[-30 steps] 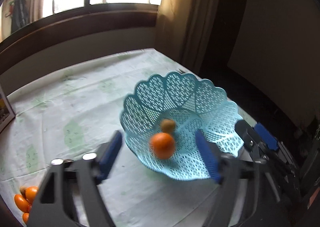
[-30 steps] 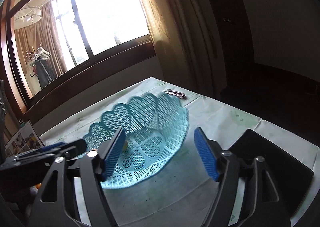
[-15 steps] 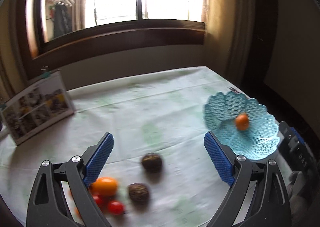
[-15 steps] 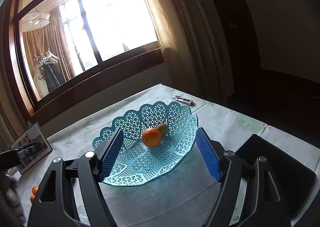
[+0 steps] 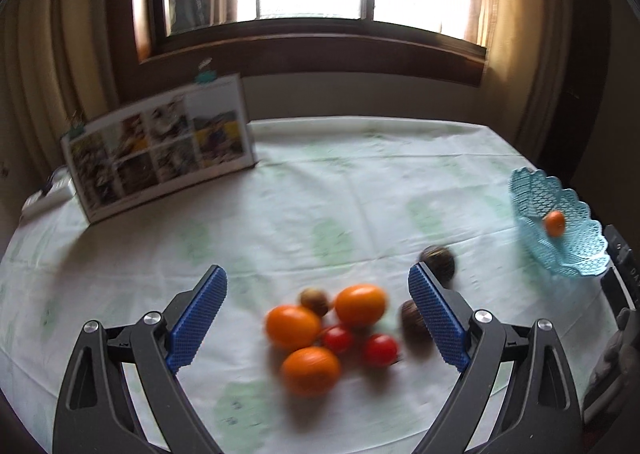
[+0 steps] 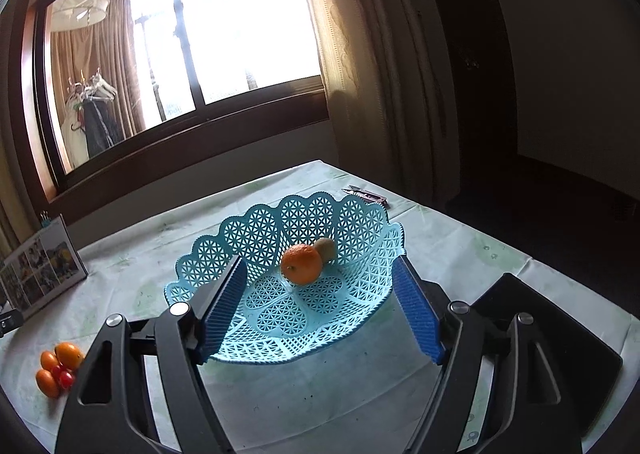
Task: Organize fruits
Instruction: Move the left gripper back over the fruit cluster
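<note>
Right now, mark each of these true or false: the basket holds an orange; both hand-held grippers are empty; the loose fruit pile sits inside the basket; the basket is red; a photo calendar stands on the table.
1. The basket holds an orange. True; a smaller brownish fruit lies beside it.
2. Both hand-held grippers are empty. True: the left hand-held gripper and right hand-held gripper grip nothing.
3. The loose fruit pile sits inside the basket. False: it lies on the tablecloth, apart from the basket.
4. The basket is red. False: it is light blue.
5. A photo calendar stands on the table. True.
</note>
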Tool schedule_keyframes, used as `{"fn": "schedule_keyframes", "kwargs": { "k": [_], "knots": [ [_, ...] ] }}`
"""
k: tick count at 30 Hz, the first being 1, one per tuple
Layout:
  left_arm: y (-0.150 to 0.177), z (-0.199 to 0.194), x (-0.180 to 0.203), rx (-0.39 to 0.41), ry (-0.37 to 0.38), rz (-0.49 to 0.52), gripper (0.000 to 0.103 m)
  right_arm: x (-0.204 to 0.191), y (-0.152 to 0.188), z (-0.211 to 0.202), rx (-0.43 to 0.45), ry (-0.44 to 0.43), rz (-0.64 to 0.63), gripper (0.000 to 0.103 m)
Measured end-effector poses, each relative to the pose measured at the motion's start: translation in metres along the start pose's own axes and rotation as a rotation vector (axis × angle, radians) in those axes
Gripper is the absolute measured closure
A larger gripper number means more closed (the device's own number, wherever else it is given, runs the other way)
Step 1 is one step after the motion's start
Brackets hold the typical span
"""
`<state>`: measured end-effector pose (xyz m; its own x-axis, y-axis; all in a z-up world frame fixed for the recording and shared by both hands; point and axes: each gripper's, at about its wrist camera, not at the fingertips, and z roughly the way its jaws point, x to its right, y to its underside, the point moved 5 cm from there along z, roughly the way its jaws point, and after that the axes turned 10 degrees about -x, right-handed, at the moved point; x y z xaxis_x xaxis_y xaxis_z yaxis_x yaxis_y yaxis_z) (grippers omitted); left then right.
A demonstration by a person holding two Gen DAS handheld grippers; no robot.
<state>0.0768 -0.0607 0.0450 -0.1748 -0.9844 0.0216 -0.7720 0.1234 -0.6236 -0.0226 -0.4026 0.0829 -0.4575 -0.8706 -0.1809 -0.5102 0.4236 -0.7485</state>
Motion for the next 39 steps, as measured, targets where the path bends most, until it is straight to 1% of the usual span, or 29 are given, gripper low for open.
{"fn": "schedule_keyframes", "kwargs": {
  "k": [6, 8, 9, 15, 16, 17, 18, 20, 21, 22, 23, 24, 25, 26, 27, 28, 30, 33, 39],
  "knots": [
    [0.022, 0.019, -0.034, -0.078, 0.009, -0.085, 0.011, -0.006, 0.002, 0.003, -0.005, 0.022, -0.030, 0.027],
    [0.028, 0.021, -0.041, -0.093, 0.031, -0.107, 0.011, -0.006, 0.002, 0.003, -0.007, 0.026, -0.026, 0.025],
    [0.030, 0.021, -0.042, -0.095, 0.045, -0.111, 0.011, -0.007, 0.002, 0.003, -0.008, 0.028, -0.028, 0.021],
    [0.045, 0.016, -0.028, -0.096, 0.099, -0.068, 0.012, -0.006, 0.001, 0.003, -0.009, 0.035, -0.032, 0.021],
    [0.048, 0.018, -0.024, -0.102, 0.106, -0.057, 0.014, -0.007, 0.001, 0.003, -0.009, 0.036, -0.034, 0.021],
    [0.052, 0.021, -0.020, -0.115, 0.118, -0.045, 0.020, -0.007, 0.001, 0.004, -0.009, 0.036, -0.036, 0.021],
    [0.055, 0.023, -0.019, -0.125, 0.122, -0.043, 0.023, -0.007, 0.001, 0.004, -0.009, 0.035, -0.038, 0.021],
    [0.058, 0.028, -0.018, -0.139, 0.132, -0.049, 0.026, -0.007, 0.001, 0.004, -0.010, 0.034, -0.041, 0.021],
    [0.059, 0.030, -0.018, -0.148, 0.137, -0.054, 0.030, -0.008, 0.001, 0.004, -0.011, 0.035, -0.044, 0.021],
    [0.060, 0.032, -0.017, -0.152, 0.141, -0.057, 0.032, -0.009, 0.001, 0.004, -0.012, 0.036, -0.047, 0.021],
    [0.060, 0.033, -0.018, -0.156, 0.148, -0.059, 0.038, -0.009, 0.001, 0.004, -0.013, 0.038, -0.050, 0.021],
    [0.061, 0.034, -0.017, -0.160, 0.157, -0.064, 0.042, -0.011, 0.002, 0.004, -0.011, 0.043, -0.058, 0.021],
    [0.061, 0.035, -0.019, -0.162, 0.161, -0.067, 0.044, -0.013, 0.001, 0.003, -0.009, 0.048, -0.068, 0.021],
    [0.062, 0.036, -0.019, -0.167, 0.168, -0.070, 0.048, -0.015, 0.001, 0.003, -0.006, 0.052, -0.078, 0.021],
    [0.063, 0.036, -0.019, -0.171, 0.185, -0.073, 0.052, -0.016, 0.001, 0.003, -0.004, 0.056, -0.087, 0.021],
    [0.063, 0.036, -0.018, -0.172, 0.200, -0.073, 0.054, -0.020, 0.002, 0.002, 0.000, 0.061, -0.104, 0.021],
    [0.064, 0.034, -0.016, -0.169, 0.213, -0.066, 0.061, -0.027, 0.004, 0.000, 0.001, 0.060, -0.130, 0.021],
    [0.064, 0.032, -0.013, -0.164, 0.207, -0.053, 0.063, -0.036, 0.008, -0.002, -0.005, 0.044, -0.152, 0.021],
    [0.065, 0.029, -0.013, -0.161, 0.218, -0.056, 0.063, -0.070, 0.015, -0.010, -0.015, -0.029, -0.203, 0.021]
  ]
}}
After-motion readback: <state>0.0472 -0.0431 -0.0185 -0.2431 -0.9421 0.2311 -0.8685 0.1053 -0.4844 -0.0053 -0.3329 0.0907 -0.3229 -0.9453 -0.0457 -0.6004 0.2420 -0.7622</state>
